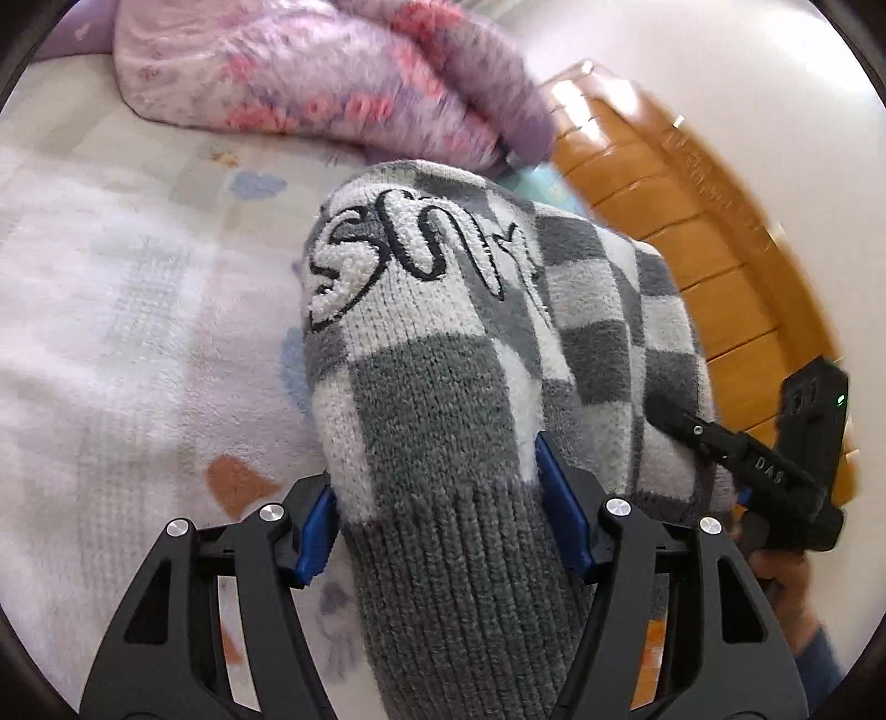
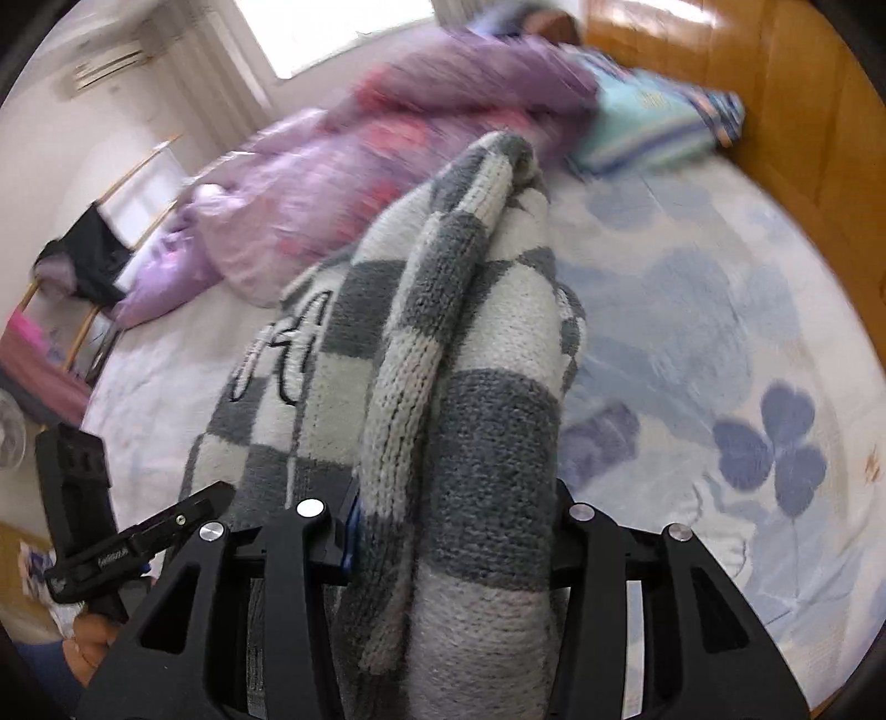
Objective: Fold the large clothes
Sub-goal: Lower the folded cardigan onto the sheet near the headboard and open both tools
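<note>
Both grippers, left and right, are clamped on the checkered grey-white sweater, lifted above the floral bedsheet. Purple quilt bunched behind, wooden headboard alongside, bright window.

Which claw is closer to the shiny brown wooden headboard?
Right. The right gripper holds the checked sweater on the side toward the wooden headboard; the left gripper grips it farther away.

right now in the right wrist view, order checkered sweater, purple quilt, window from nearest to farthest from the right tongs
1. checkered sweater, clamped in the right tongs, centre
2. purple quilt, behind it, upper left
3. window, far wall, top
</note>
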`<state>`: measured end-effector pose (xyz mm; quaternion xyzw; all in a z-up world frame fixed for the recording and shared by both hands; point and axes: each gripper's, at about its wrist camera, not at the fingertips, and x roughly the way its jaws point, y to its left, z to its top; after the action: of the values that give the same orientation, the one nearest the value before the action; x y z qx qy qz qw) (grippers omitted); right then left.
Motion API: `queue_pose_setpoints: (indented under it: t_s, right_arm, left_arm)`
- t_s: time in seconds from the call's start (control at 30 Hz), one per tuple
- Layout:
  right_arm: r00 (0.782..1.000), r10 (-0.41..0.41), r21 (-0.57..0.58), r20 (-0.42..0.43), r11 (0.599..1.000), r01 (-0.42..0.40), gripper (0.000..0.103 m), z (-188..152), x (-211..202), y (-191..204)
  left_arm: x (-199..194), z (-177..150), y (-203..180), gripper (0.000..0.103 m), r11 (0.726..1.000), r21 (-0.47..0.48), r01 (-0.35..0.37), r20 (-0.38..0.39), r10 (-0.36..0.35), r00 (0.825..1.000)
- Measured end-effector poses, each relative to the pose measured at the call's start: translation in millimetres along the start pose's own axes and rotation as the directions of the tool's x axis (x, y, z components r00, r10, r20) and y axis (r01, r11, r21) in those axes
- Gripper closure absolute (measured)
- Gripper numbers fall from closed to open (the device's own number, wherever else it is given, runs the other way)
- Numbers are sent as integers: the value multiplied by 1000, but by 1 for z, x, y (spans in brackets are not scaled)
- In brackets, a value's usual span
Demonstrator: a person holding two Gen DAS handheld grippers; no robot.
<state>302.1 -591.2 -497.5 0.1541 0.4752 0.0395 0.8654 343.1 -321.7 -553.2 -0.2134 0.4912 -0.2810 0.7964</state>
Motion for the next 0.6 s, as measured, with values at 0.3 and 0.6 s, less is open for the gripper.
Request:
queue_pose_setpoints:
  t_s: [0.3,0.6]
  right_arm:
    - [933,-314,55,-174,943,327,54,-54,70,-39]
    - [888,-459,-44,-29,888,457,54,-82,13,32]
  left_arm:
    - [40,-43,19,22,959,130,-252,-101,265,959]
    - [11,-51,21,16,914,164,-370,-76,386,920]
